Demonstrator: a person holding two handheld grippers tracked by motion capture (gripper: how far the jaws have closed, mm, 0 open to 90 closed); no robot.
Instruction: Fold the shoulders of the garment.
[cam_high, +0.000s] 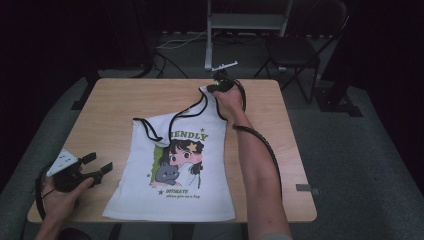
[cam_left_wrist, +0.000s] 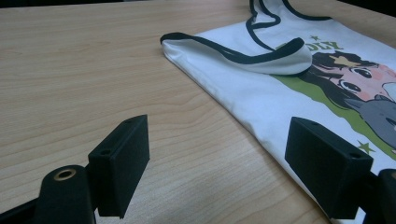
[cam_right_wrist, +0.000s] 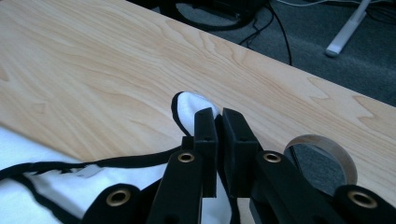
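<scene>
Right gripper (cam_right_wrist: 218, 122) pinches a black-edged shoulder strap (cam_right_wrist: 191, 105) of the white tank top (cam_high: 177, 170), its jaws closed on the soft cloth at the far edge of the pale wood-grain table (cam_high: 110, 100). Left gripper (cam_high: 97, 167) hovers just beside the top's near-left hem, blocky jaws spread wide (nothing between them). A cartoon print (cam_high: 180, 160) faces up mid-table.

On the white tank top (cam_high: 175, 165), green capitals above the cartoon girl read "ENDLY", the start of the word hidden under a folded-over strap, at the centre of the high view. Under the picture stands small green print, too blurred to read. In the left gripper view's upper right, "DLY" shows.
</scene>
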